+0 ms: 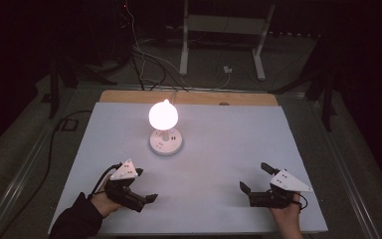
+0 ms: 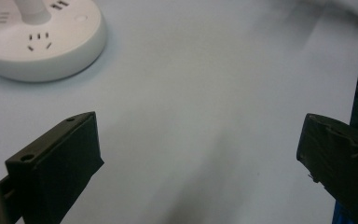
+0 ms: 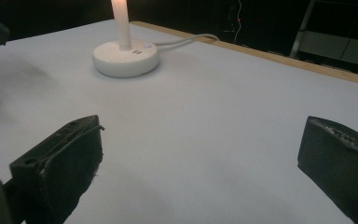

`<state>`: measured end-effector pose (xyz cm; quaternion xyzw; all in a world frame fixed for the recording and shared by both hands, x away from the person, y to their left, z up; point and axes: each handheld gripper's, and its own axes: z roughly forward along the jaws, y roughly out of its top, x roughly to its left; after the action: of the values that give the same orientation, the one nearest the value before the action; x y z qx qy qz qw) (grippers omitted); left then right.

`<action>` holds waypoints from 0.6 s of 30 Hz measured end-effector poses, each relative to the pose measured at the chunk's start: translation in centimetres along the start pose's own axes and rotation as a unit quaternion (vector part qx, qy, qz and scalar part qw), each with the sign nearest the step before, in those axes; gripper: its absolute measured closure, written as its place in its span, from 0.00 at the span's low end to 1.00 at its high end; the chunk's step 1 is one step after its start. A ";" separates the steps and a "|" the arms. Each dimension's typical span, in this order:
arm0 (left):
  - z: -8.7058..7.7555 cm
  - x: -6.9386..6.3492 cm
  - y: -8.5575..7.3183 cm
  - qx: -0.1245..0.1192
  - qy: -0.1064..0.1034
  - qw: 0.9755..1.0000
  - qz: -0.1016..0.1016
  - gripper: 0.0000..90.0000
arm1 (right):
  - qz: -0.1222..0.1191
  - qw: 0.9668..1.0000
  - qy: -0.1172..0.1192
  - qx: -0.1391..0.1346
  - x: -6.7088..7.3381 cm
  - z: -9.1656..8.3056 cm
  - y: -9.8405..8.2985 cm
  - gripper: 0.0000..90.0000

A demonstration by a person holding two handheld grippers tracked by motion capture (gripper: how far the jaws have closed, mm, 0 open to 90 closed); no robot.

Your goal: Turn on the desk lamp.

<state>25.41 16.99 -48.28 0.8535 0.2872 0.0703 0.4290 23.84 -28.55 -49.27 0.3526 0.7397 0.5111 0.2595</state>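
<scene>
Big white table (image 1: 229,149) in a dark room, wooden strip along the far edge. Toward the far middle sits a lamp (image 1: 165,124) with a glowing round bulb on a short stem. Its round white base (image 2: 42,42) has socket slots, and a white cable (image 3: 186,39) runs off the far side. Left gripper (image 1: 146,196) rests near the front left, jaws spread wide with nothing between them, lamp just beyond it. Right gripper (image 1: 253,179) at the front right, also gaping and empty, well apart from the lamp.
</scene>
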 end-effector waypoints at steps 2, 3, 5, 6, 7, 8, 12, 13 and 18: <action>-0.3 0.1 -0.5 -0.005 -0.003 1.000 -0.001 0.00 | 0.000 1.000 0.000 0.000 0.0 0.0 0.0 0.00; -0.5 0.2 -0.8 -0.008 -0.004 1.000 0.000 0.00 | 0.001 1.000 0.001 0.001 0.0 0.0 0.0 0.00; -0.8 0.3 -1.5 -0.010 -0.002 1.000 0.003 0.00 | 0.001 1.000 0.001 0.001 0.0 0.1 0.0 0.00; -0.9 0.4 -1.8 -0.011 -0.002 1.000 0.000 0.00 | 0.000 1.000 0.001 0.002 0.0 0.1 0.0 0.00; -0.9 0.4 -1.8 -0.011 -0.002 1.000 0.000 0.00 | 0.000 1.000 0.002 0.002 0.0 0.1 0.0 0.00; -1.0 0.4 -2.0 -0.010 -0.001 1.000 -0.001 0.00 | 0.001 1.000 0.002 0.003 0.0 0.1 -0.1 0.00; -1.3 0.6 -2.9 -0.011 -0.001 1.000 0.007 0.00 | 0.002 1.000 0.003 0.004 0.0 0.1 -0.1 0.00; -1.4 0.6 -3.1 -0.008 0.004 1.000 0.009 0.00 | 0.003 1.000 0.003 0.004 0.0 0.2 -0.1 0.00; -2.0 1.1 -4.5 -0.002 0.016 0.999 0.028 0.00 | 0.006 1.000 0.005 0.005 0.0 0.2 -0.1 0.00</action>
<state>23.64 21.05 -50.62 0.8591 0.2700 0.0967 0.4239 23.98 -28.51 -49.43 0.3561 0.7410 0.5110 0.2512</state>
